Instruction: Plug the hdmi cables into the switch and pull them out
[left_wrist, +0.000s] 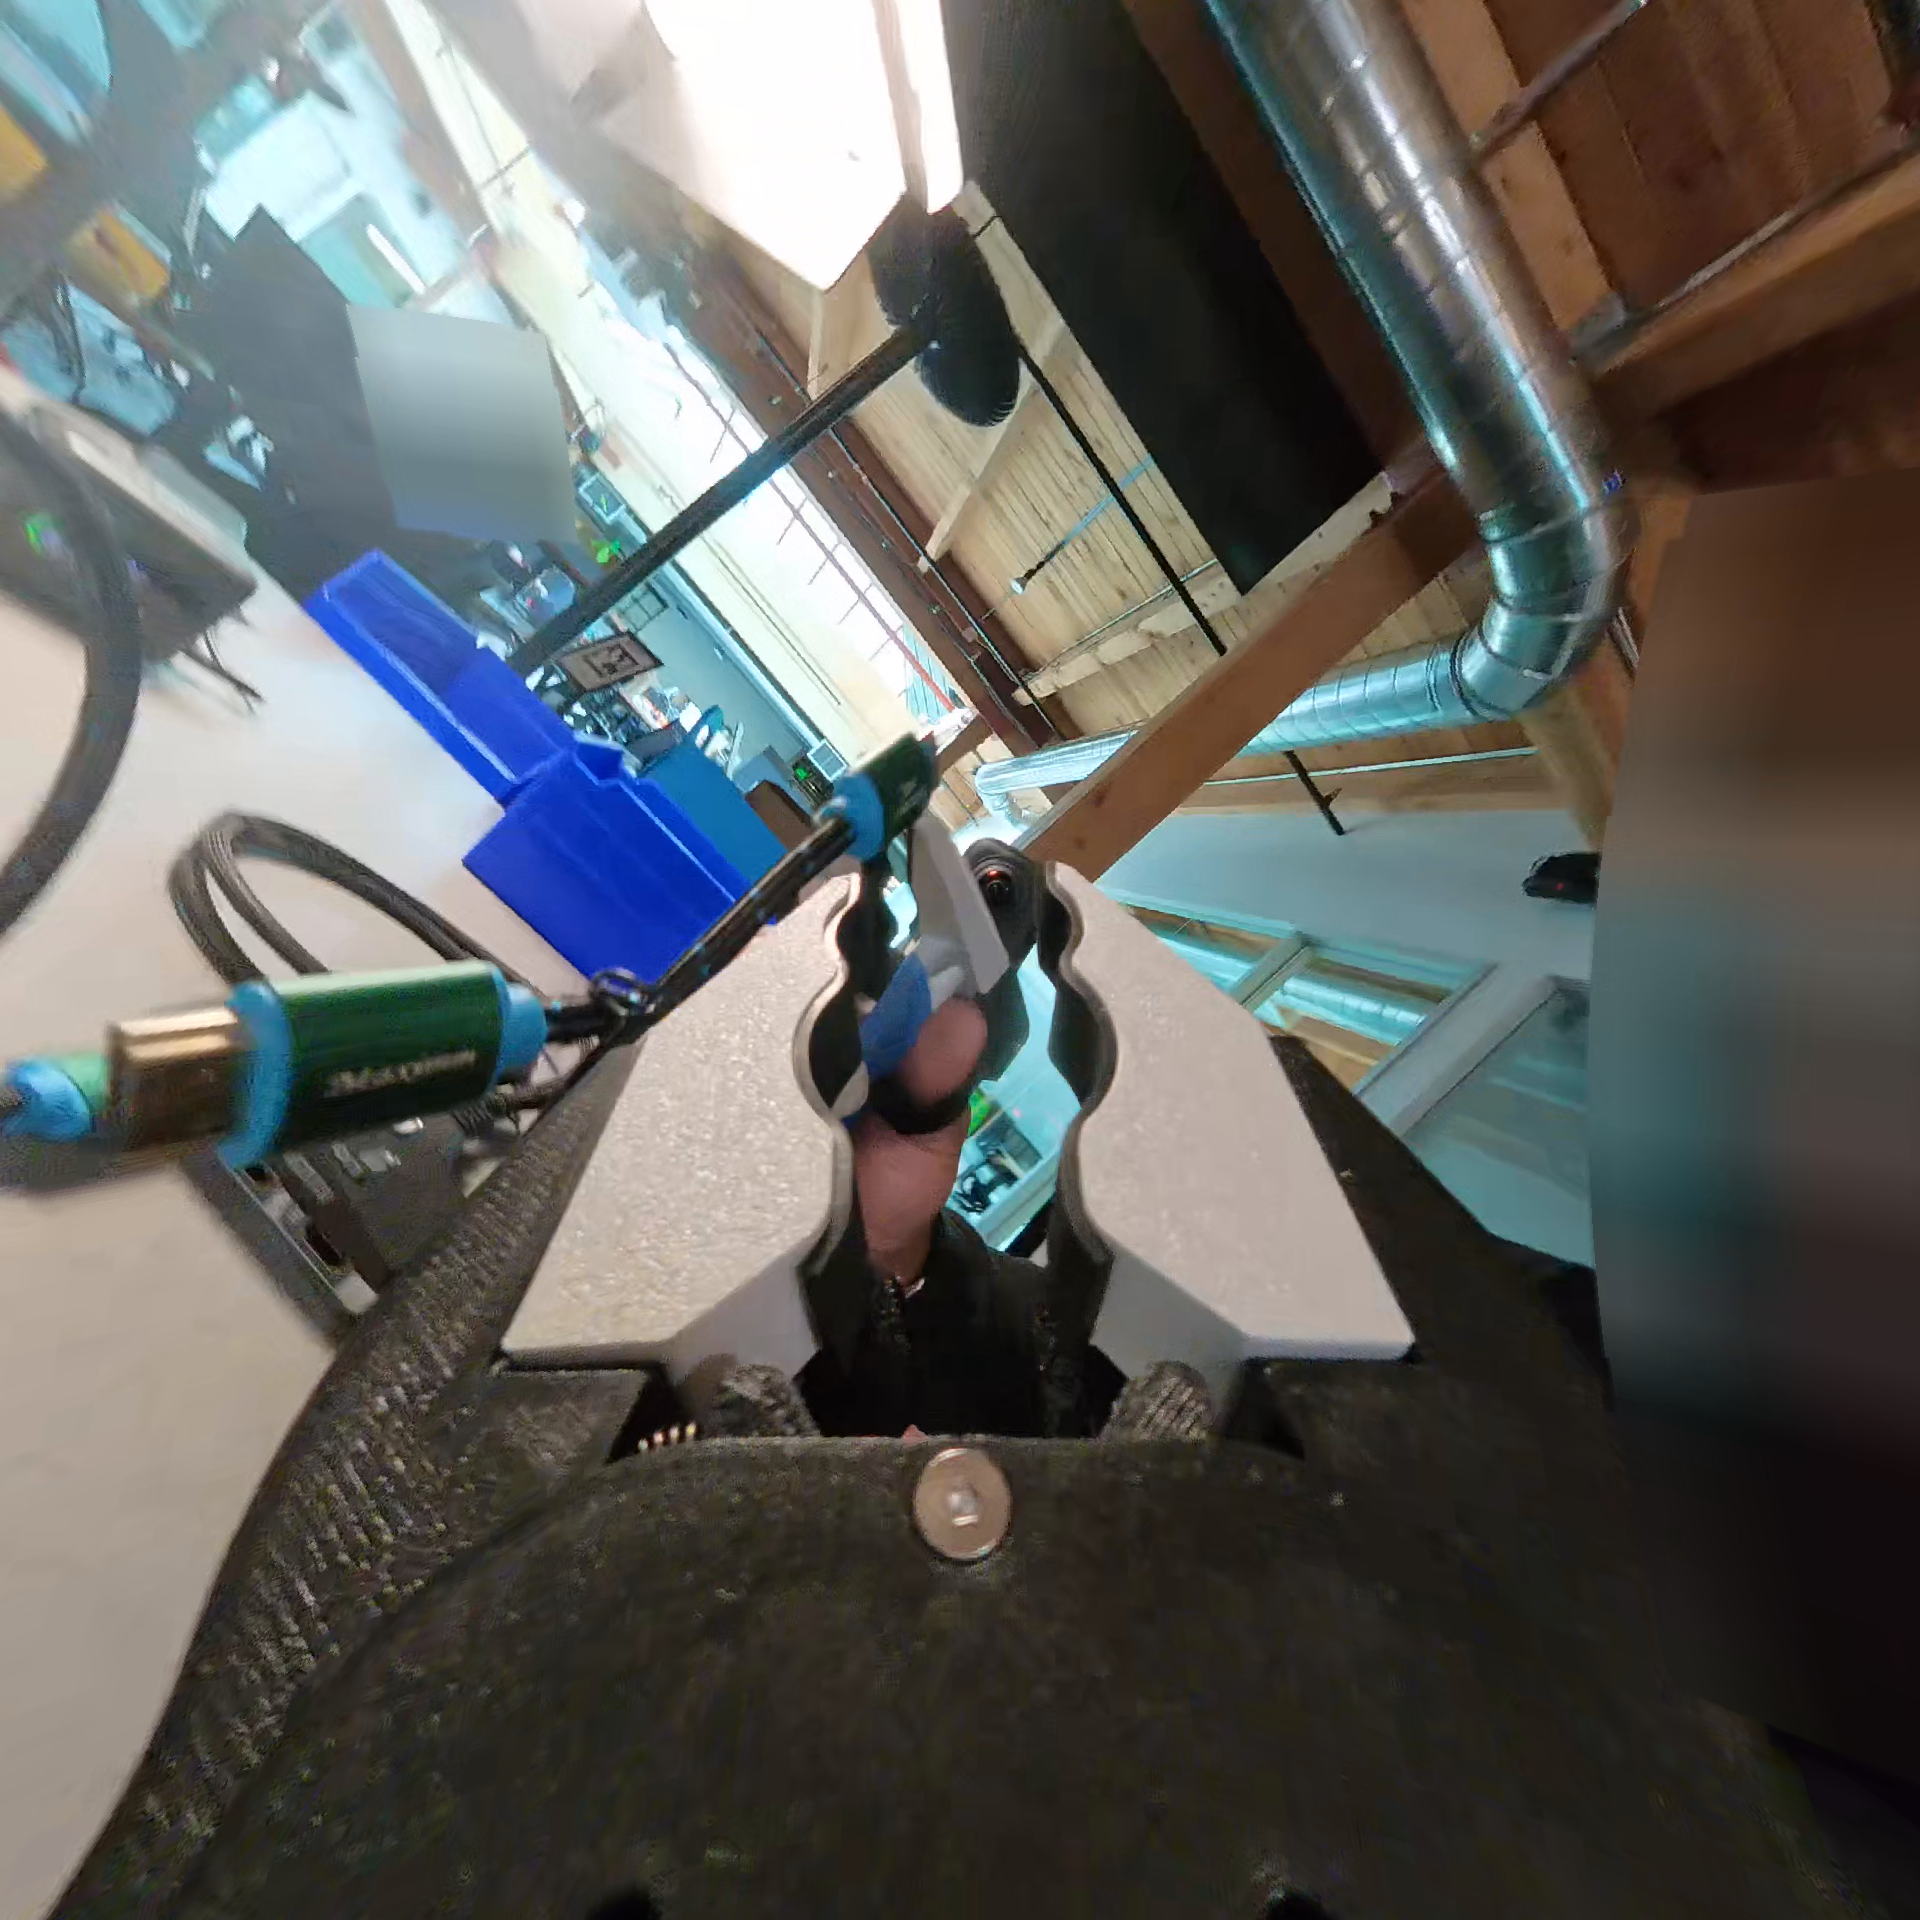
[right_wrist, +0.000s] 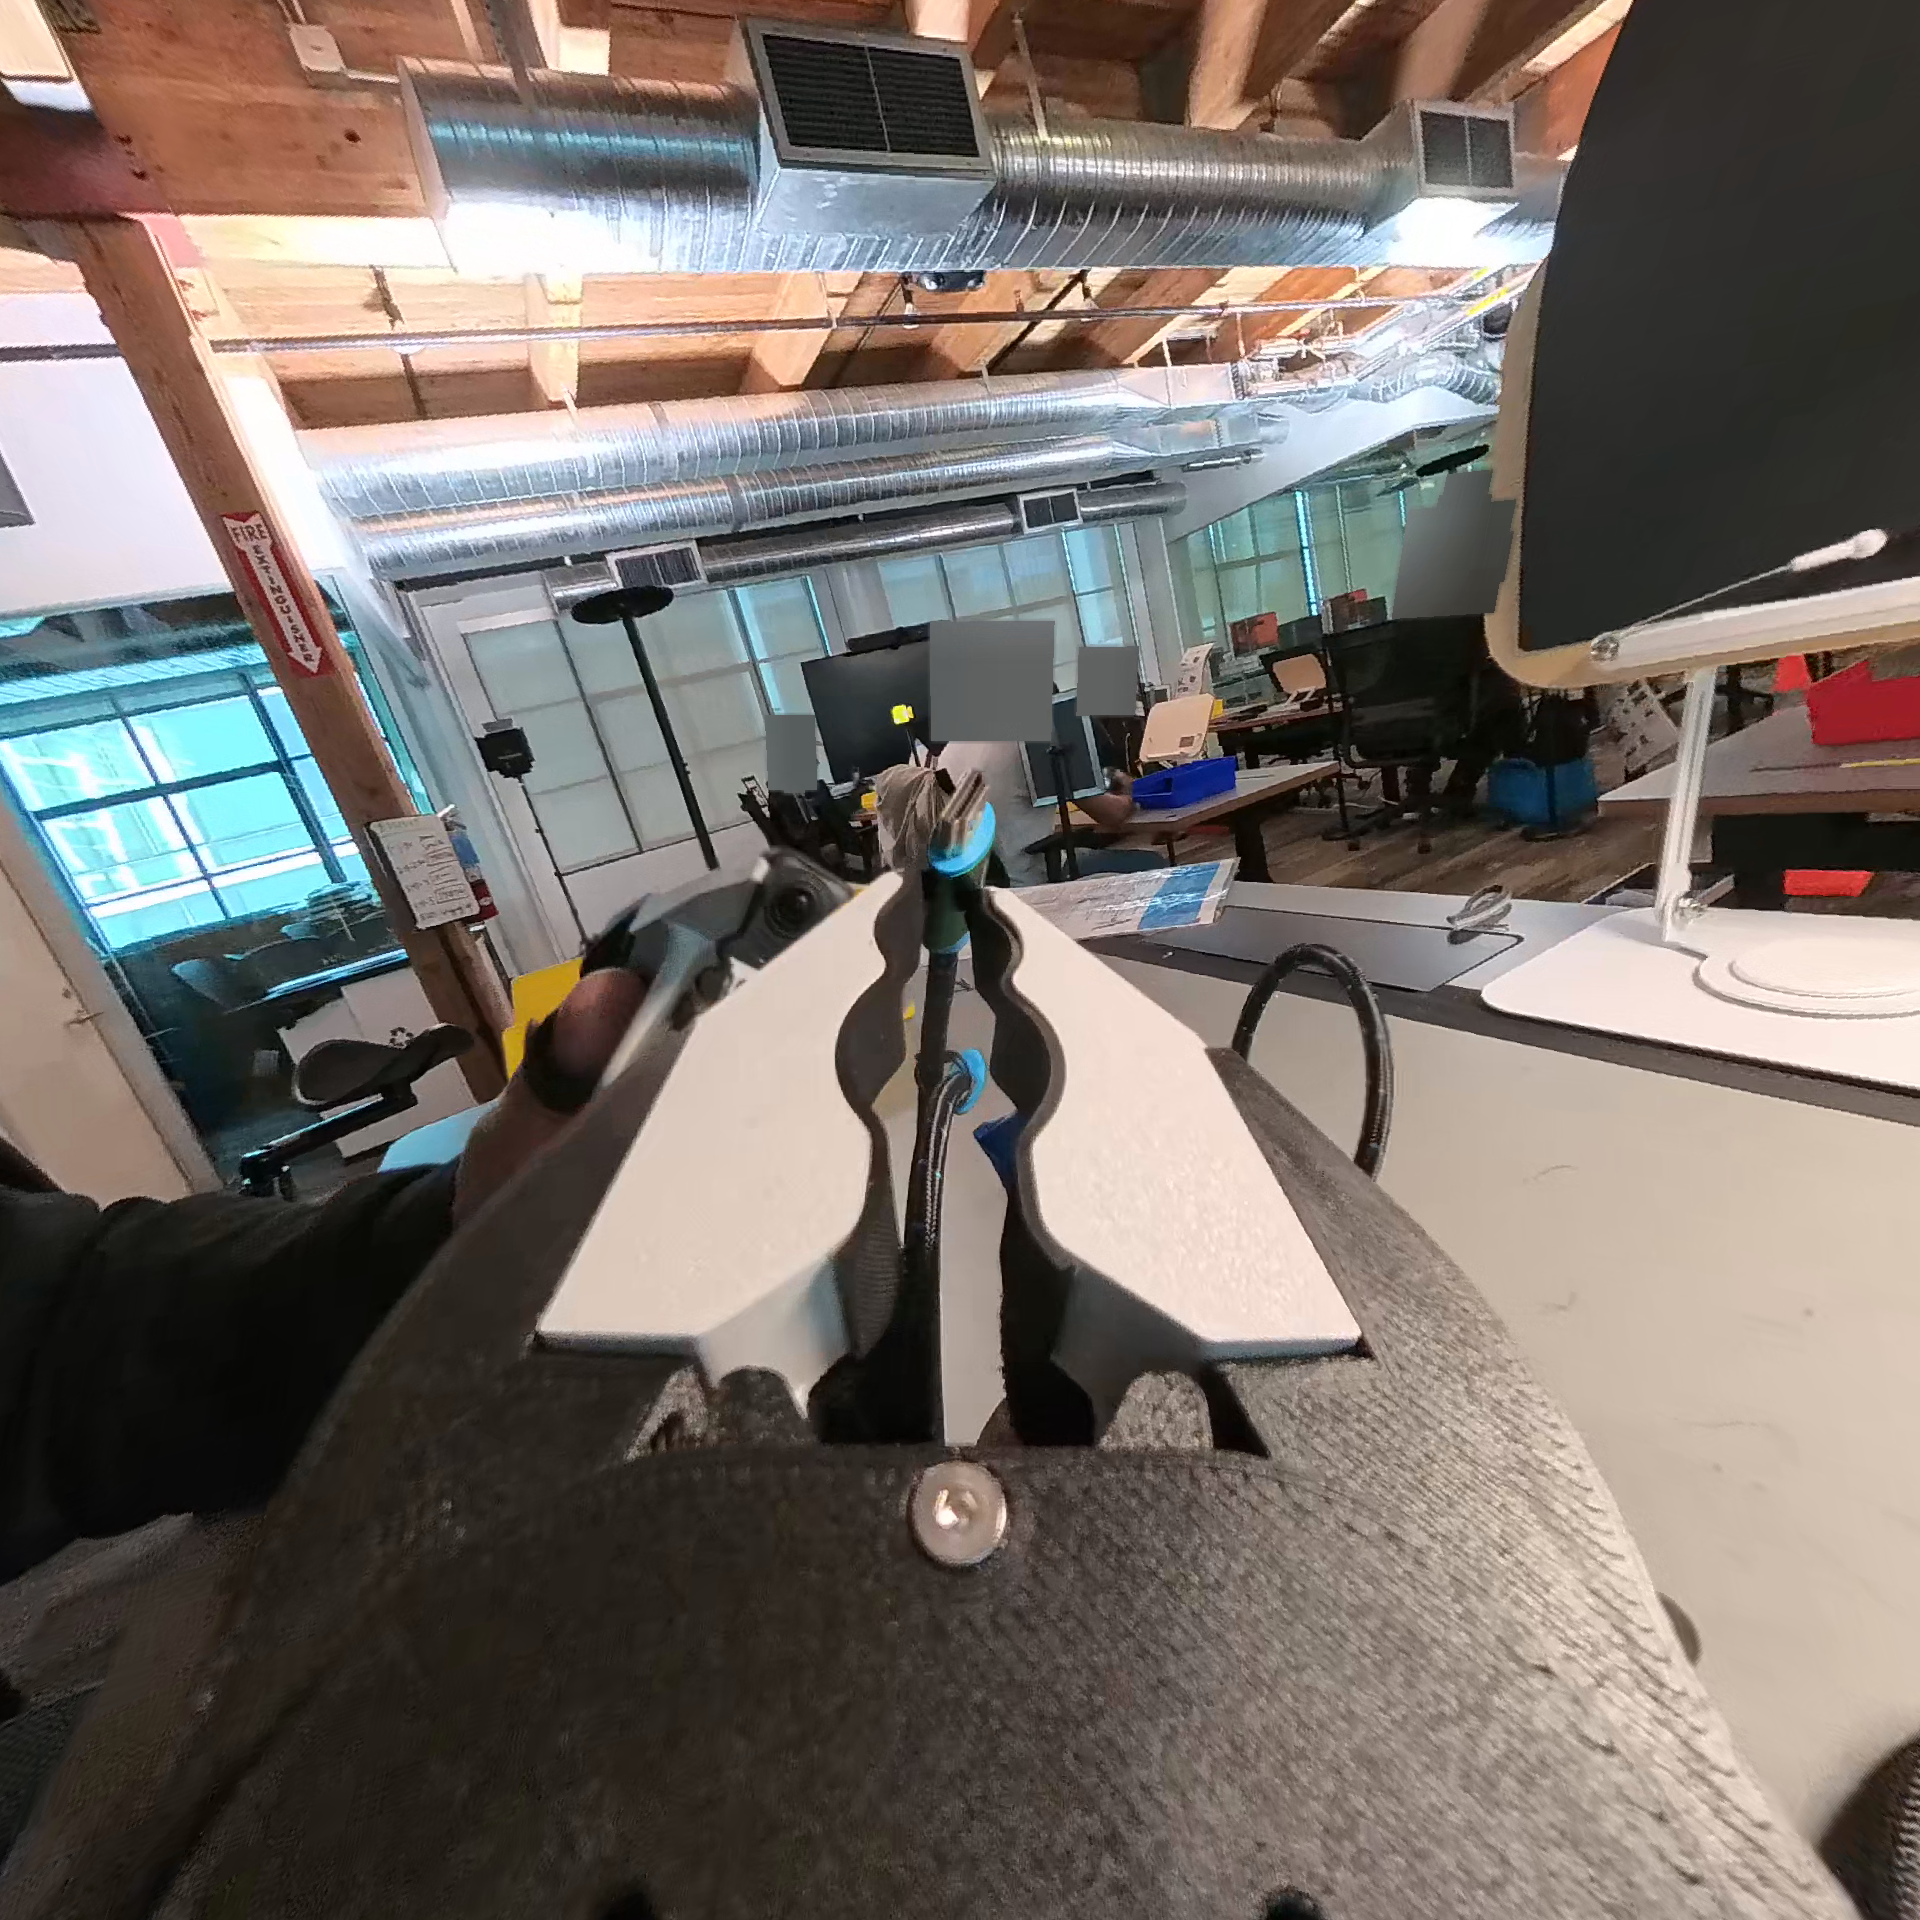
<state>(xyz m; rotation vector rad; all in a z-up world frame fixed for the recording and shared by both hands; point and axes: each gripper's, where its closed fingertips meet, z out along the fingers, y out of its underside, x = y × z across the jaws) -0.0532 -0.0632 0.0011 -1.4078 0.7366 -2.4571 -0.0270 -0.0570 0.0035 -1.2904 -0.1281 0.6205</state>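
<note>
In the right wrist view, the right gripper (right_wrist: 948, 914) is nipped narrow onto an HDMI plug (right_wrist: 954, 868), its green body pinched between the fingertips with the metal tip poking out ahead and upward, clear of the table; that hold likely leaves the connector end free to be steered into a port. The plug's braided black cable (right_wrist: 925, 1164) runs back down the channel between the fingers, and a loop of it (right_wrist: 1351, 1039) rises off the grey table (right_wrist: 1662, 1299) just to the right. The left gripper (left_wrist: 951, 935) stands open and holds nothing; through its gap its view shows the person's hand (left_wrist: 920, 1101) on the other tool. Just left of its fingers lies a second green plug (left_wrist: 343, 1049), mated end to end with another connector at the frame edge, and beyond it a coil of black cable (left_wrist: 301, 894) rests on the table. The switch cannot be picked out for certain; a dark device low on the left is too blurred to name. Farther back sit blue bins (left_wrist: 582, 790), then desks and ceiling ducts (right_wrist: 727, 166).
</note>
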